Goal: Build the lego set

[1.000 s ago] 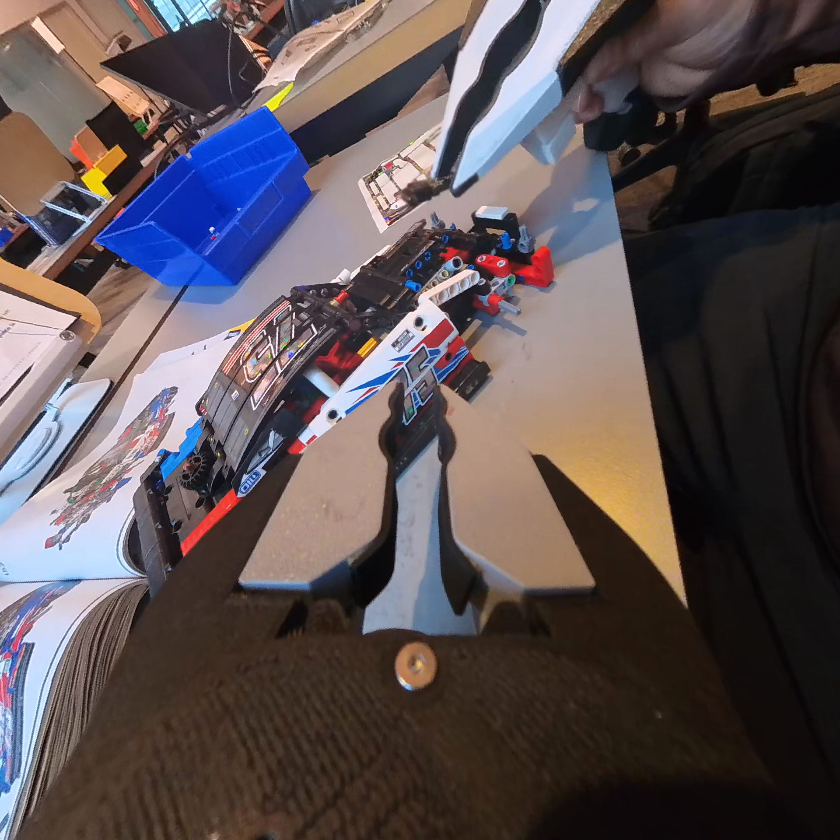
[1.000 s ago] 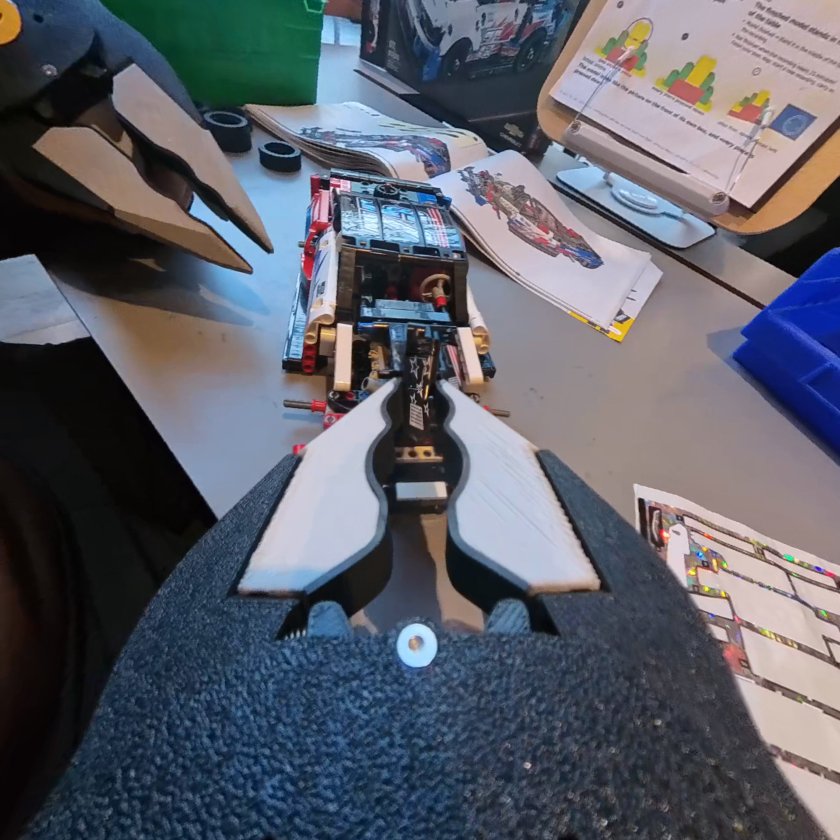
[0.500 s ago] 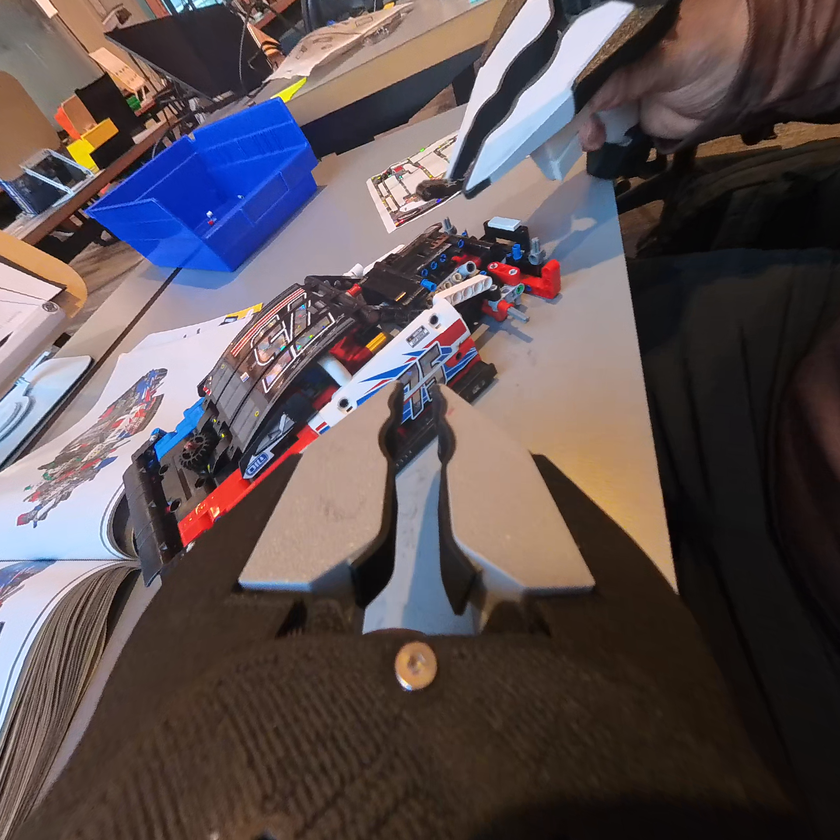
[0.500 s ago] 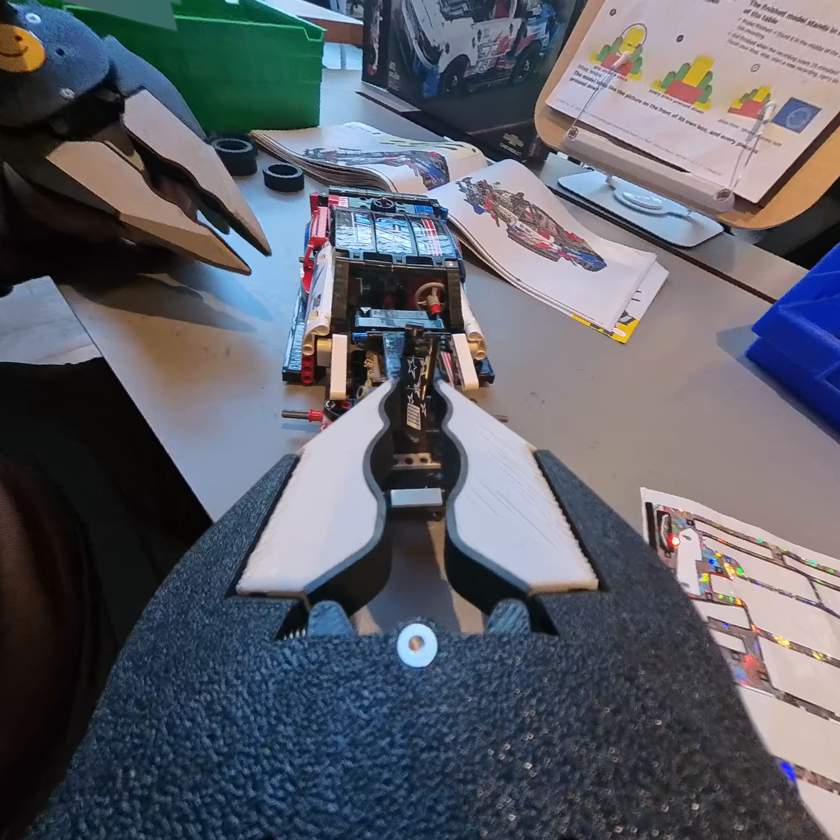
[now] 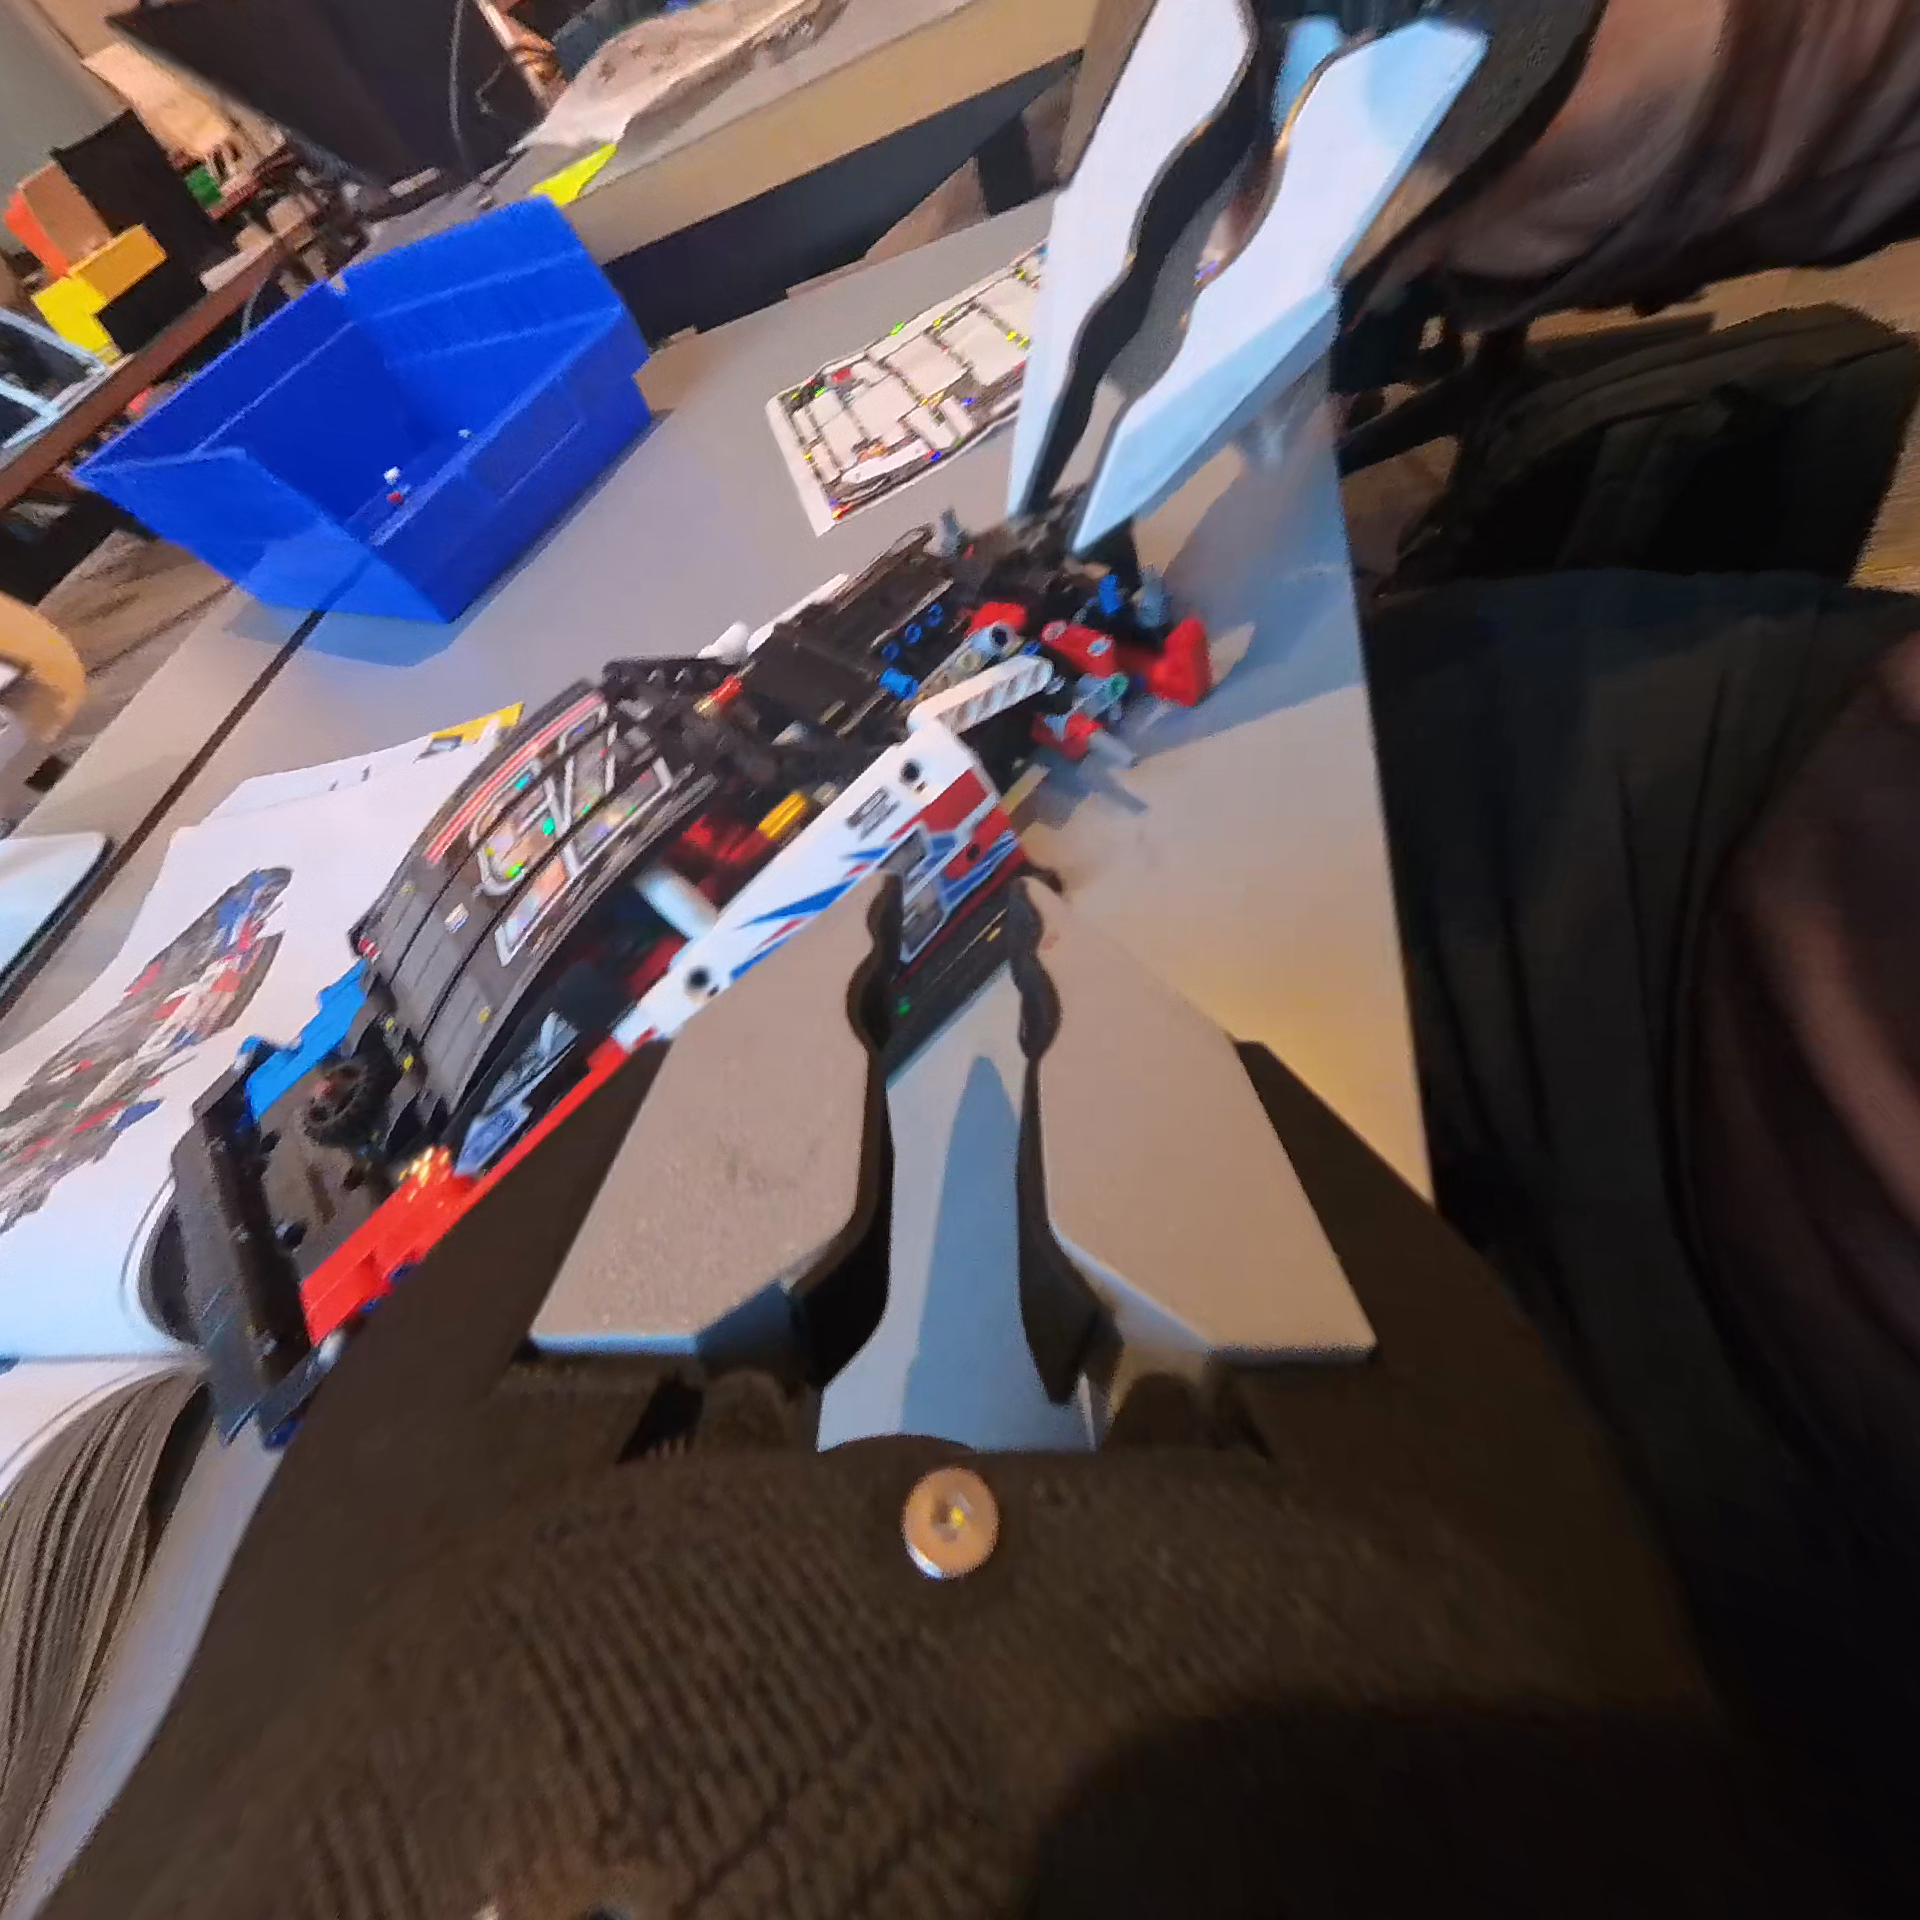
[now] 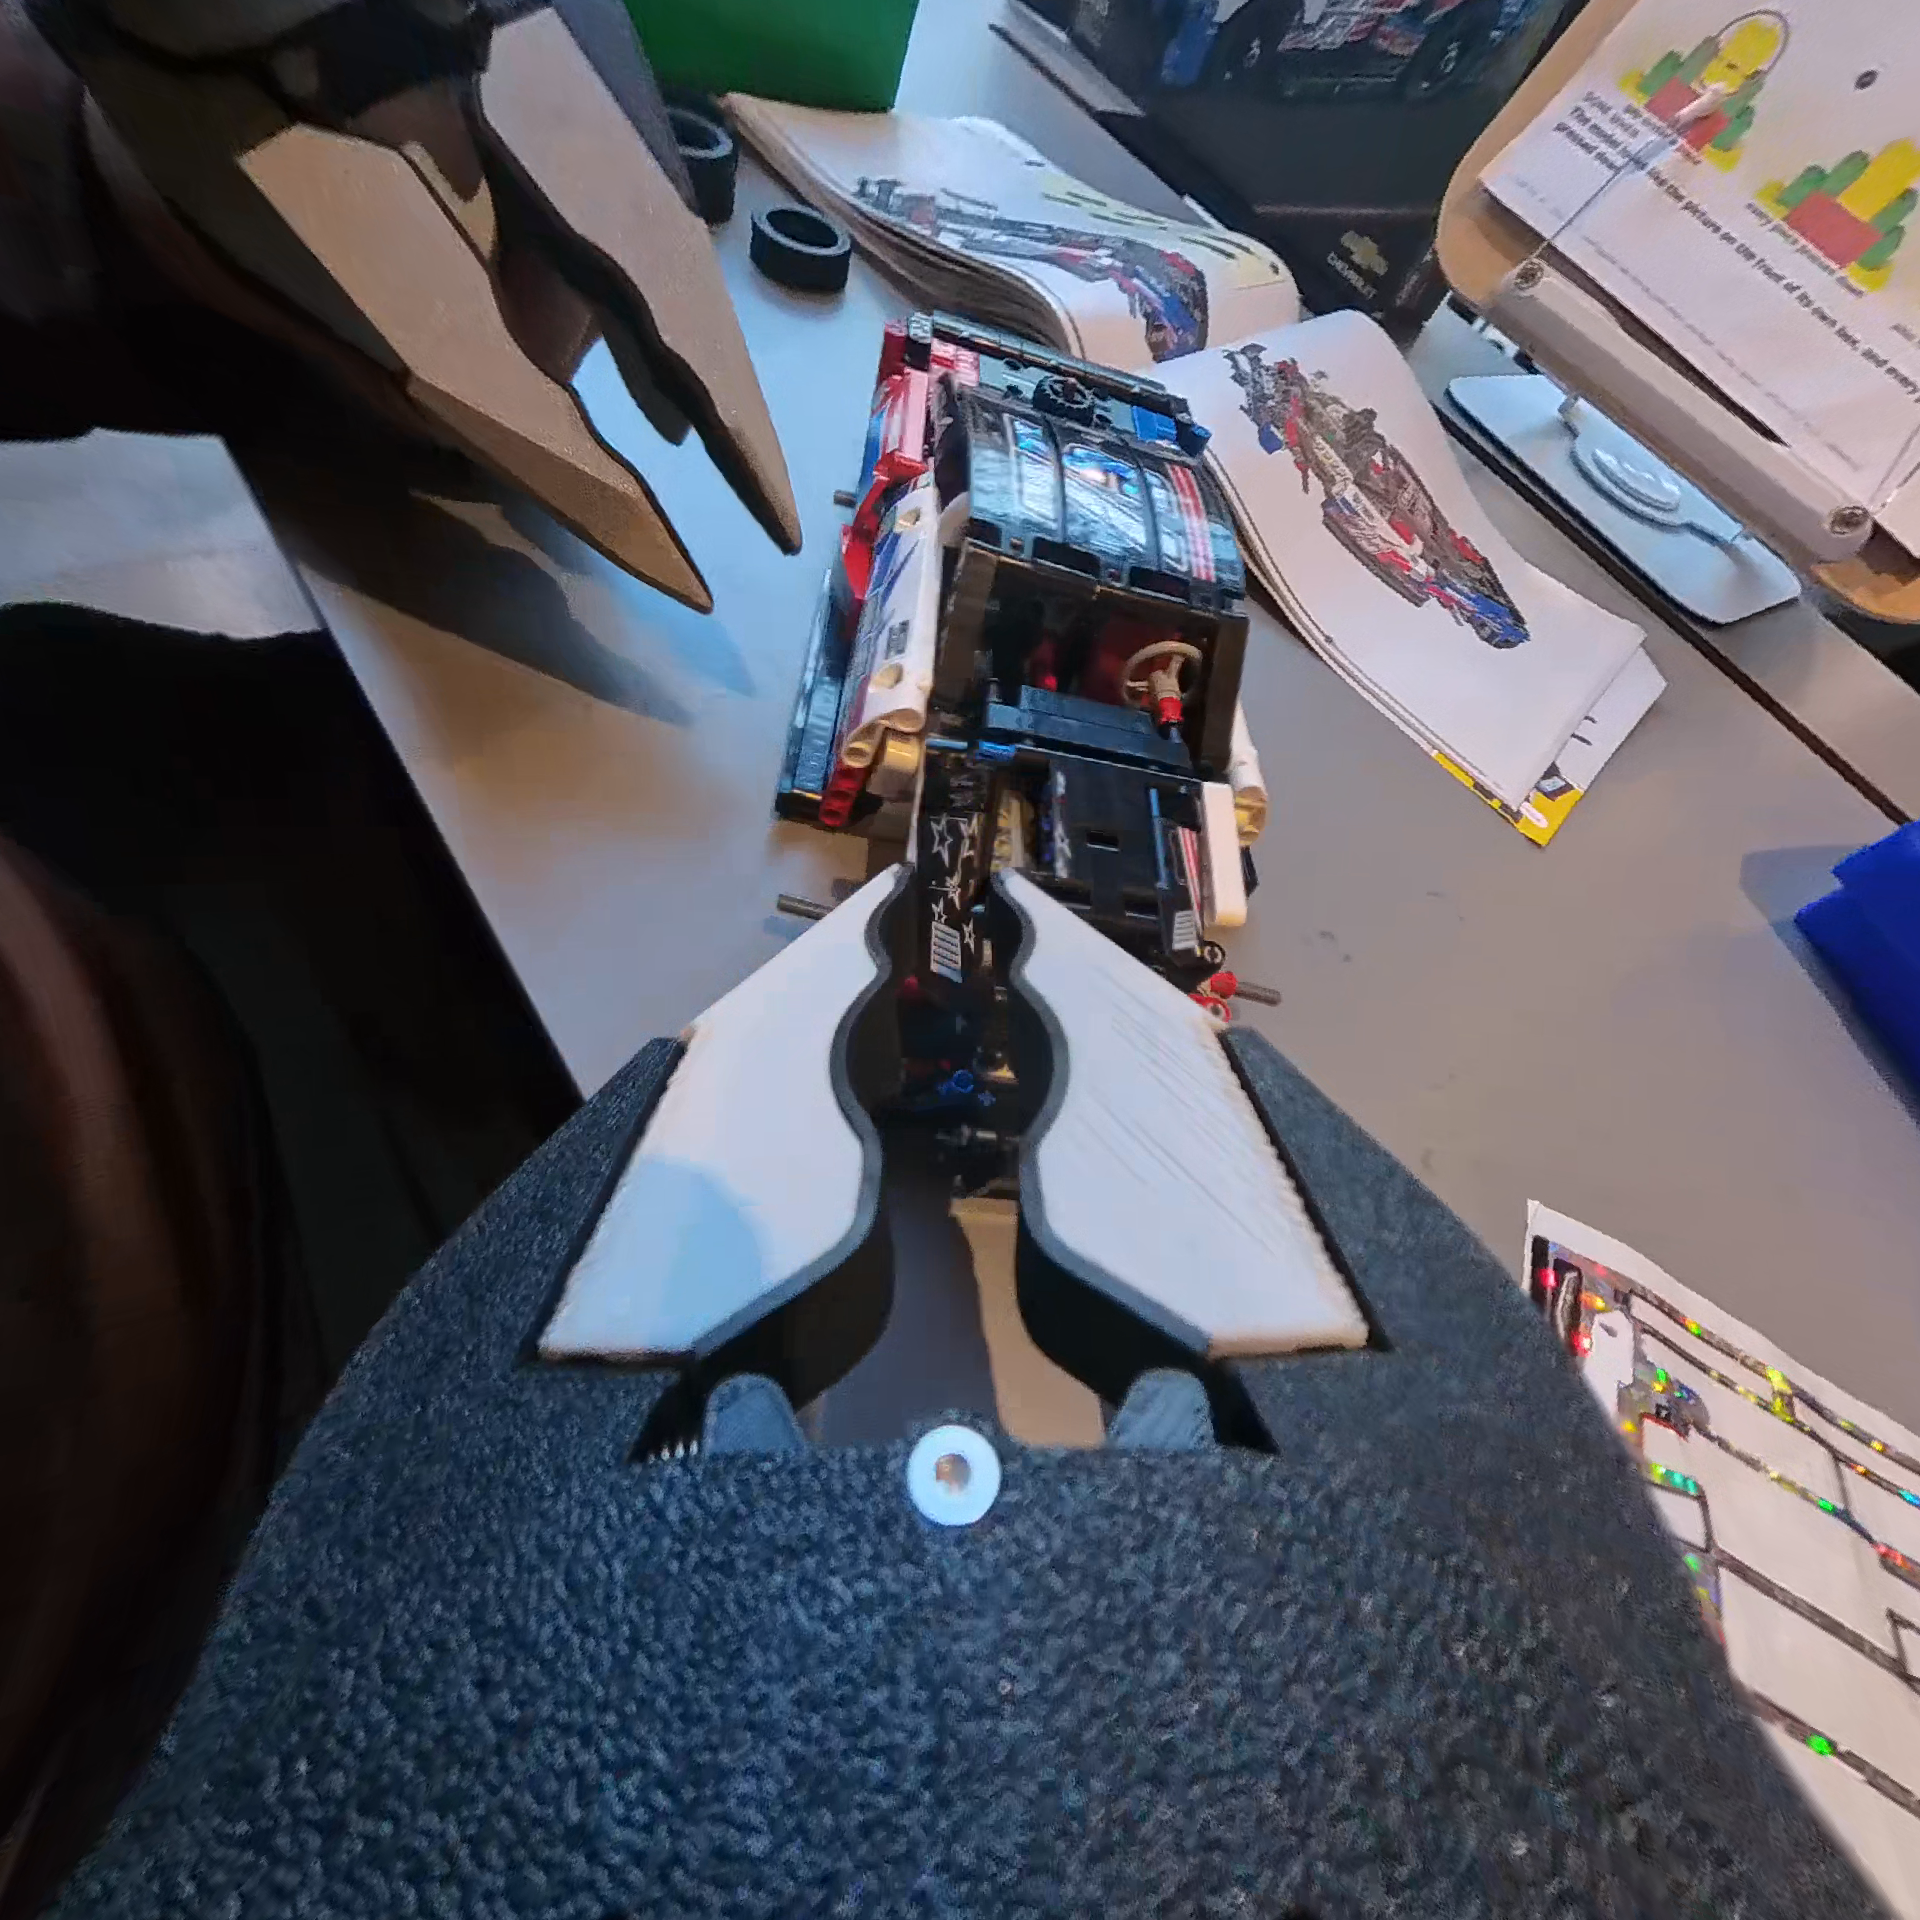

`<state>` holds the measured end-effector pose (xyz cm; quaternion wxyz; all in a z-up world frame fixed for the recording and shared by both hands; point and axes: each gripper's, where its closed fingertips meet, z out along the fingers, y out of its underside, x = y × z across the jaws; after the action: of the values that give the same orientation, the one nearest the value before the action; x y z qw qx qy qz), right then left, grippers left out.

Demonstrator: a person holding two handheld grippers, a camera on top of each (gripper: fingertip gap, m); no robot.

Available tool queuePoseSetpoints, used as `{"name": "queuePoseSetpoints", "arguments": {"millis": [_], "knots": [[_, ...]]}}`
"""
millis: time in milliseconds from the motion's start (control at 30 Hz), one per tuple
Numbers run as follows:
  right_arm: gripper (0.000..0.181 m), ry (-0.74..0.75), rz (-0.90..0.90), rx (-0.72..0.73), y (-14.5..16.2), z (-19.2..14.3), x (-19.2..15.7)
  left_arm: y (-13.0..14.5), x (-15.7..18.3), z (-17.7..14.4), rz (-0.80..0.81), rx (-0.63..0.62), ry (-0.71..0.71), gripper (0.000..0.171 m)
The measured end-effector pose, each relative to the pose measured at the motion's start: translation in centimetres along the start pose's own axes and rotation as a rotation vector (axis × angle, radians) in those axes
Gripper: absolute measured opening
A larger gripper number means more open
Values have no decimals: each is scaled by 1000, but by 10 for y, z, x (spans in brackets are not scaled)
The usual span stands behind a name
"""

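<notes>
The partly built Lego race car (image 5: 623, 883) lies on the grey table (image 5: 1247, 935), and it also shows in the right wrist view (image 6: 1091, 540). My right gripper (image 6: 951, 888) is shut on a narrow black piece with a star sticker (image 6: 948, 935) and holds it against the car's near, open end. In the left wrist view its white fingers (image 5: 1049, 530) come down onto that end. My left gripper (image 5: 951, 904) is open and empty, close to the car's white, red and blue side panel. It hangs beside the car in the right wrist view (image 6: 748, 571).
A blue bin (image 5: 416, 436) stands at the far side. An open instruction booklet (image 6: 1403, 540) lies beside the car, a sticker sheet (image 6: 1745, 1455) near my right gripper. Two black tyres (image 6: 800, 244), a green bin (image 6: 769, 52) and a paper stand (image 6: 1662, 312) sit behind. The table edge (image 5: 1371, 831) is close. Tip to tip, the grippers are about 9 cm apart.
My right gripper has come down with the black piece onto the car's open end. My left gripper has moved in closer to the car's side.
</notes>
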<state>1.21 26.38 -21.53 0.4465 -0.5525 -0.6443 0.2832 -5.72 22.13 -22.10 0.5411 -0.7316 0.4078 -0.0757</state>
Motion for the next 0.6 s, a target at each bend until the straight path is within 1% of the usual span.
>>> {"name": "queuePoseSetpoints", "arguments": {"millis": [67,133,267,433,500,600], "knots": [[13,-7,-29,-5,-3,0,-5,-9,6,5,57,-10,-1,17],[13,-24,-40,-10,-5,0,-11,-16,11,11,160,-36,-13,18],[13,-67,-17,-21,-2,1,-19,-26,18,29,323,-74,-18,18],[14,-114,42,4,-3,-2,-25,-26,24,48,473,-117,-33,18],[14,-117,57,7,-3,-2,-24,-24,23,51,516,-126,-55,19],[13,-133,78,8,-2,-1,-25,-26,23,50,545,-102,-84,21]]}}
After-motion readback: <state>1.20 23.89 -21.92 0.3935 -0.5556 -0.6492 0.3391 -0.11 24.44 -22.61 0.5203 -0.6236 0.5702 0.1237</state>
